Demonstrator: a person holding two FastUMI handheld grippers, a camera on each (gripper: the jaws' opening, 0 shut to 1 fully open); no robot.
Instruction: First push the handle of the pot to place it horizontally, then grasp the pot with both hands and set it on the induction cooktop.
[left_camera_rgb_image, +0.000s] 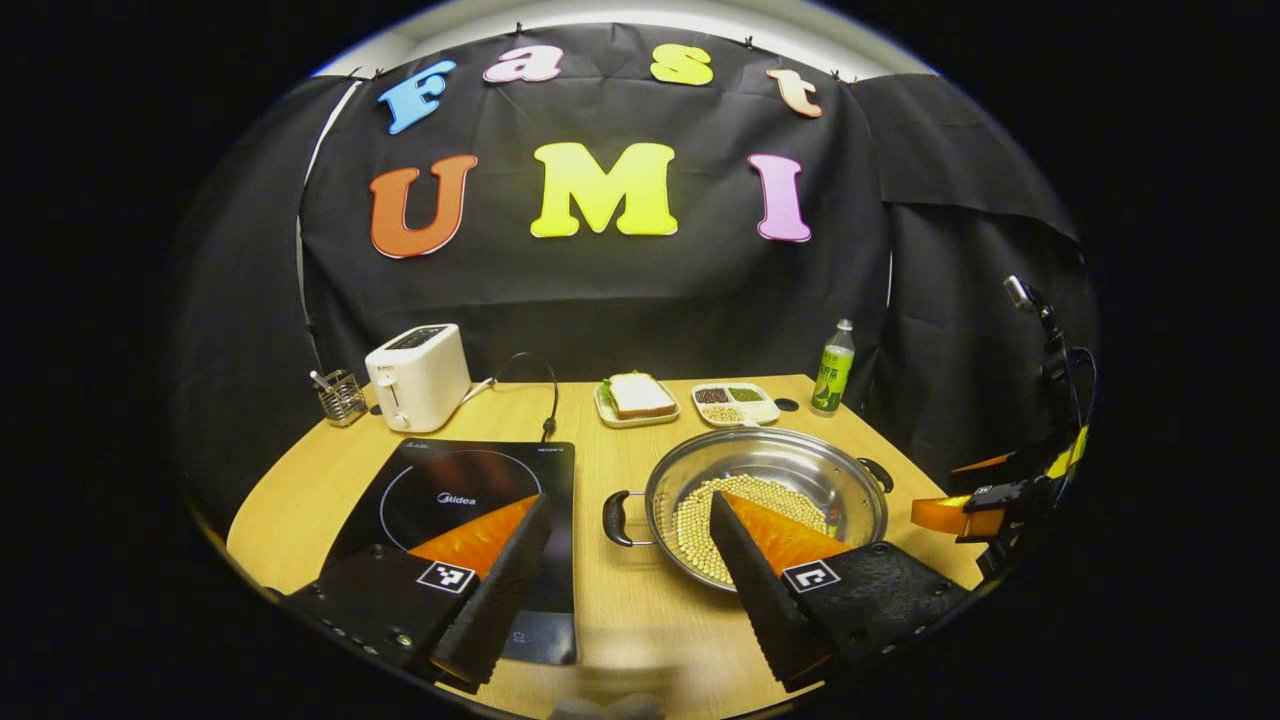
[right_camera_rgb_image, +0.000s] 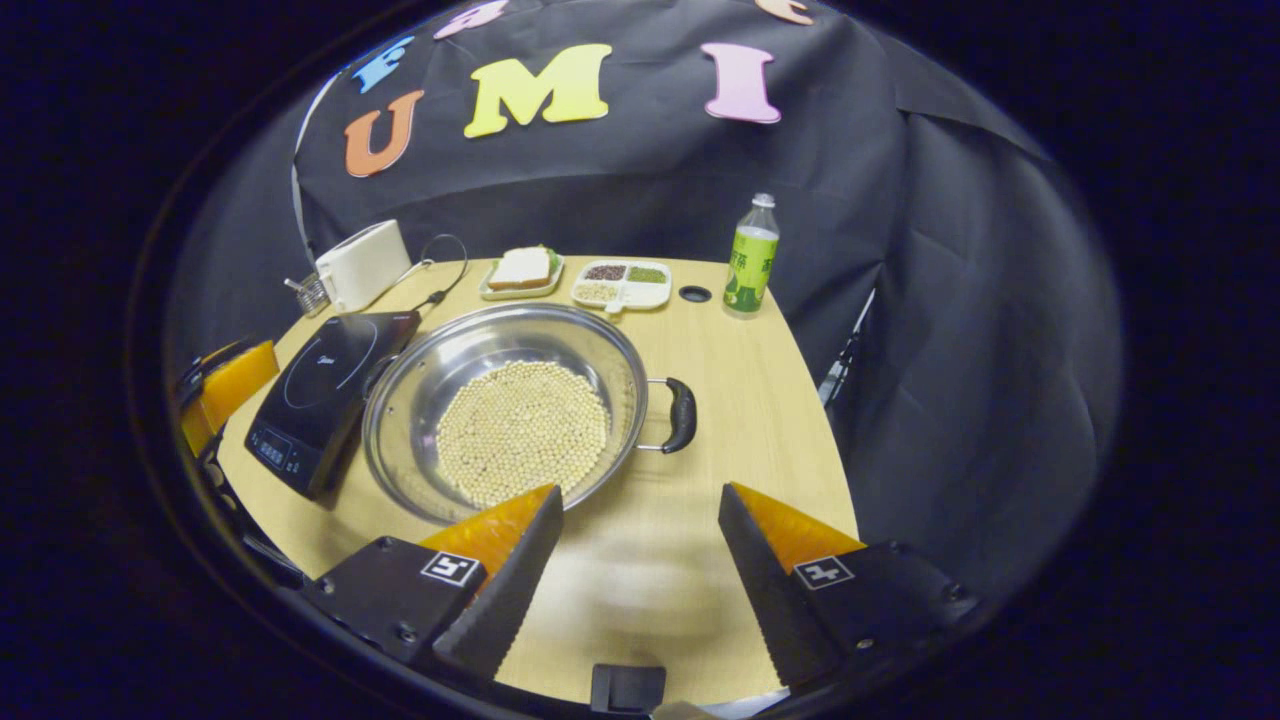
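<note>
A steel pot (left_camera_rgb_image: 800, 462) holding soybeans (left_camera_rgb_image: 700, 510) stands on the wooden table, right of the black induction cooktop (left_camera_rgb_image: 455, 490). Its two black handles (left_camera_rgb_image: 617, 518) lie roughly level, left and right. My left gripper (left_camera_rgb_image: 630, 498) is open above the table's front edge, its fingers straddling the pot's left handle from a distance. In the right gripper view the pot (right_camera_rgb_image: 480, 345) sits beside the cooktop (right_camera_rgb_image: 320, 390), with its right handle (right_camera_rgb_image: 682, 415) ahead of my open right gripper (right_camera_rgb_image: 640, 492). Neither gripper touches the pot.
At the back stand a white toaster (left_camera_rgb_image: 418, 375) with its cable, a wire utensil holder (left_camera_rgb_image: 342, 396), a plate with a sandwich (left_camera_rgb_image: 638, 397), a divided dish of beans (left_camera_rgb_image: 737, 403) and a green bottle (left_camera_rgb_image: 832, 370). The right gripper (left_camera_rgb_image: 960, 515) shows at the table's right edge.
</note>
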